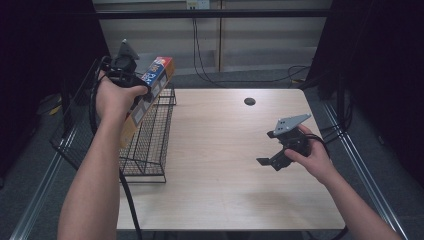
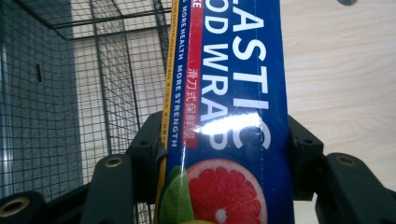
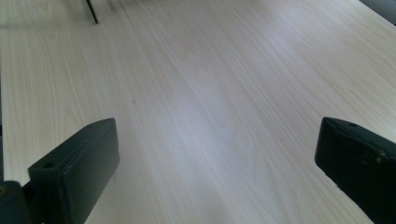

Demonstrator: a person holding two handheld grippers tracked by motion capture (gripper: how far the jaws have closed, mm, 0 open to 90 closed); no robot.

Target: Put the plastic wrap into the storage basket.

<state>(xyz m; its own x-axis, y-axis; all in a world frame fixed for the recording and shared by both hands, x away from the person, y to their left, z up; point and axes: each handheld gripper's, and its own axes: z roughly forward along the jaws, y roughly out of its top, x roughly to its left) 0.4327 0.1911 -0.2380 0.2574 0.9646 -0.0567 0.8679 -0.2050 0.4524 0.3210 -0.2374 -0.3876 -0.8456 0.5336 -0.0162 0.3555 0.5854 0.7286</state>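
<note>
A long blue box of plastic food wrap [image 1: 152, 82] with a grapefruit picture [image 2: 229, 140] is held tilted over the black wire basket [image 1: 150, 145] at the table's left. My left gripper [image 1: 131, 86] is shut on the box, its two jaws pressing the box's sides in the left gripper view [image 2: 224, 158]. My right gripper [image 1: 267, 161] rests low over the right part of the wooden table [image 1: 220, 165], its jaws wide apart with only bare wood between them [image 3: 215, 163].
The wire basket hangs partly over the table's left edge. A dark round hole [image 1: 249, 101] sits near the table's far side. Cables trail on the floor behind the table, and metal rails run along both sides.
</note>
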